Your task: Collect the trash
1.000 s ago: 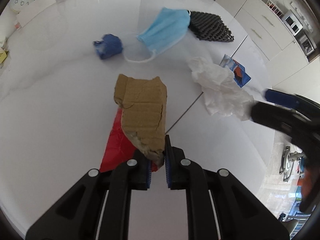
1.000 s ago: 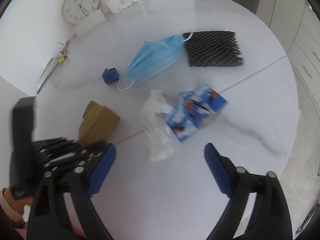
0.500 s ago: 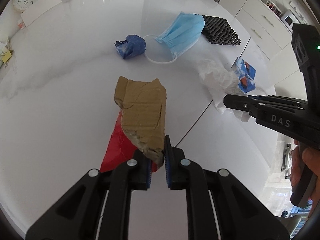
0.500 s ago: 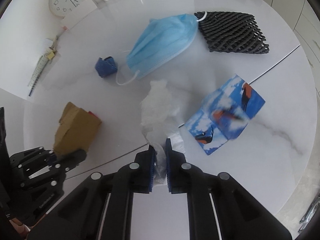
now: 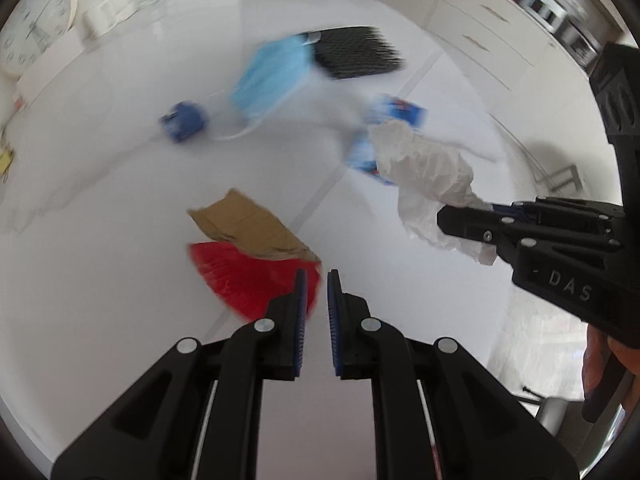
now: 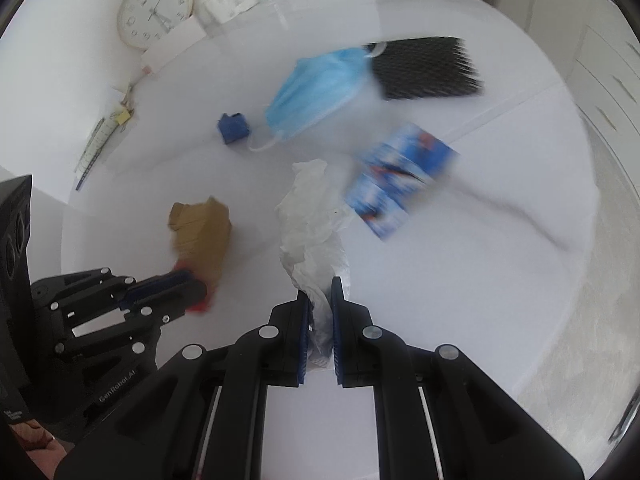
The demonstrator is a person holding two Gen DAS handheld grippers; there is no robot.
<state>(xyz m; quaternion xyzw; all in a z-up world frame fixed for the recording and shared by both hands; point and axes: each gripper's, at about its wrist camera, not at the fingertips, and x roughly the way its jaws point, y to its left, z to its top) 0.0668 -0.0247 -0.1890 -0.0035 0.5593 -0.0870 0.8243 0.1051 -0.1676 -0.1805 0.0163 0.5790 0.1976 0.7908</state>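
Item: left gripper (image 5: 317,292), fingers nearly together on a corner of cardboard scrap (image 5: 250,227) and red wrapper (image 5: 248,278).
Item: right gripper (image 6: 319,312), open a second ago, now clamps the white tissue (image 6: 314,220) and has lifted it off the counter (image 5: 100,208); two pieces collected.
Remaining: blue mask (image 6: 320,92), black mesh (image 6: 426,68), blue wad (image 6: 233,128), printed packet (image 6: 400,184).
Right view alone shows the clock (image 6: 154,12) sharply.

Brown cardboard (image 5: 248,226) over red wrapper (image 5: 248,278), white tissue (image 6: 314,220), pale-blue mask (image 6: 316,94), black netting (image 6: 426,68).
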